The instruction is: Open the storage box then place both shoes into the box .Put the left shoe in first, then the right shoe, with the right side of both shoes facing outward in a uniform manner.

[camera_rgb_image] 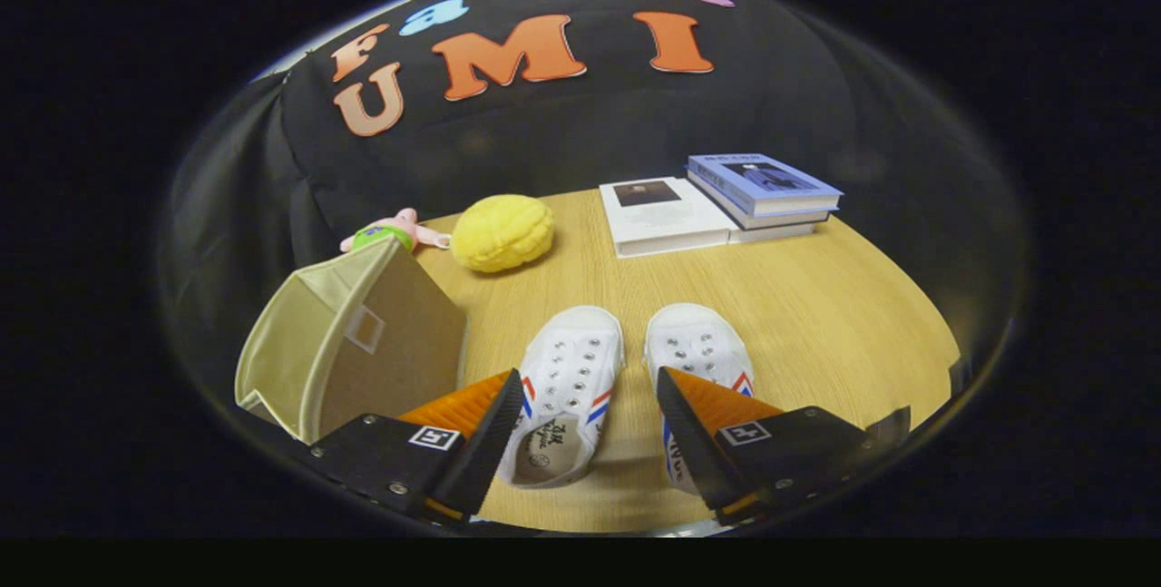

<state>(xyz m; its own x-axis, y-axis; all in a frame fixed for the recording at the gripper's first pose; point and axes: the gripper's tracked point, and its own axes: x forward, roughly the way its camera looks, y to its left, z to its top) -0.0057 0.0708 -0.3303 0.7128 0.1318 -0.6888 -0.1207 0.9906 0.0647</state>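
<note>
Wood-grain counter (816, 315) carries two white lace-less canvas shoes (570, 383) toe-away, lengthwise just ahead of the spread, empty hand-held gripper (590, 410), beige fabric storage box (349, 347) close beside its left finger.

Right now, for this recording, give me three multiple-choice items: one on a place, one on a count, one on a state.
1. Where does the yellow plush cushion lie?
A. inside the box
B. on the wooden table, between the beige fabric storage box and the books
C. on the shoes

2. How many white canvas shoes are on the table?
A. one
B. two
C. three

3. How does the gripper stand?
A. open, fingers apart over the shoes
B. shut on a shoe
C. shut on the box

Key: 1 B, cushion rests on bare wood; 2 B, left shoe and right shoe sit side by side; 3 A, wide gap between fingers.
</note>
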